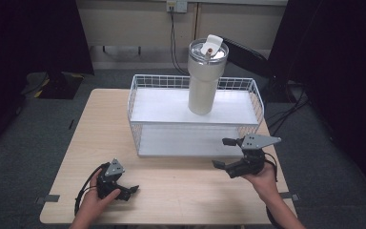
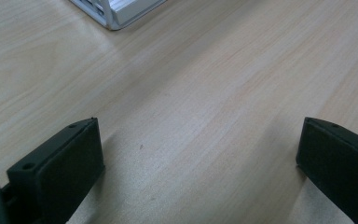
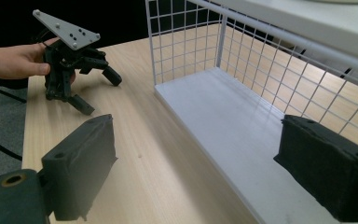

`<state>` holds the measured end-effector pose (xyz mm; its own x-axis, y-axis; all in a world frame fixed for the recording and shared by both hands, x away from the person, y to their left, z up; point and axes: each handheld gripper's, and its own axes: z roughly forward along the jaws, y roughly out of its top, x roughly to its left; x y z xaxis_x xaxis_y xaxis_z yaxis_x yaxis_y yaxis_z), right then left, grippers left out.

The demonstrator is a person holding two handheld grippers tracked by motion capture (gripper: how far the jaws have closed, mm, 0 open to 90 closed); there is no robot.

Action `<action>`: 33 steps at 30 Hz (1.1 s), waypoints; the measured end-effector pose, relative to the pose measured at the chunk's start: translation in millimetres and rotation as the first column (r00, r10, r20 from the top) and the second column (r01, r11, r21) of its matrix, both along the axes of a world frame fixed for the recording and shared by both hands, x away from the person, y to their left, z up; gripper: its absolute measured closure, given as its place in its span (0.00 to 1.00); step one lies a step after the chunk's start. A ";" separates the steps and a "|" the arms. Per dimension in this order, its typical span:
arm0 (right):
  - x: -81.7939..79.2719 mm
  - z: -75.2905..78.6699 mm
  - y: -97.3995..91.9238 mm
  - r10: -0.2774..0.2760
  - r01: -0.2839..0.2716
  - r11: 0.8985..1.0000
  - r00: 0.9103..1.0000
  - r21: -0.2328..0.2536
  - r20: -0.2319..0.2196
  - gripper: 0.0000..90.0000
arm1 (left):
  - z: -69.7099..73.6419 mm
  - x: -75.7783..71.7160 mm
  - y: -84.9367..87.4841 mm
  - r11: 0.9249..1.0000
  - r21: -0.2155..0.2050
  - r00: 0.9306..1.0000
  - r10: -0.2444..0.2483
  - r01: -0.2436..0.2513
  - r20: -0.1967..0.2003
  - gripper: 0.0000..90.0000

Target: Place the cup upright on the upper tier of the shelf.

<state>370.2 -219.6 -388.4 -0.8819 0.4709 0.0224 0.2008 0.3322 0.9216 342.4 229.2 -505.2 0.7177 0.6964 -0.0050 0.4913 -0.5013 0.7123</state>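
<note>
Here tumbler [image 1: 204,76] tops rack [image 1: 138,102], seemingly beyond right gripper [image 1: 225,152]

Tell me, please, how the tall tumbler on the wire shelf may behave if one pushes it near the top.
The tumbler would probably tip rather than slide: it is tall and narrows toward its base. It stands on the top of the shelf, so a fall could carry it far. Its smooth, pale wall looks slippery for tongs. Its weight cannot be judged; the contents are hidden.

There is one table [image 1: 171,191], one white wire rack [image 1: 195,119] with two shelves, one tumbler [image 1: 205,78] with a lid, and two grippers: left gripper [image 1: 126,191], right gripper [image 1: 224,152].
</note>
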 end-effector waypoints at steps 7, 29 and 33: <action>-2.8 -14.7 -0.5 0.009 -0.009 1.000 1.000 -0.002 -0.013 0.11 | 0.0 0.0 0.0 1.000 0.000 1.000 0.000 0.000 0.000 0.00; -13.0 -62.0 -8.6 0.002 -0.004 1.000 0.996 -0.031 -0.085 0.11 | 0.2 0.1 0.1 1.000 0.001 1.000 -0.002 0.002 -0.001 0.00; -13.8 -69.1 -11.2 -0.005 0.001 0.999 0.996 -0.041 -0.094 0.11 | 0.2 0.1 0.1 1.000 0.001 1.000 -0.002 0.002 -0.001 0.00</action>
<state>356.4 -230.8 -457.5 -0.8753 0.4758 0.0857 0.2869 0.3684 0.8843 342.5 229.3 -505.1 0.7190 0.6950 -0.0053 0.4913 -0.5028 0.7112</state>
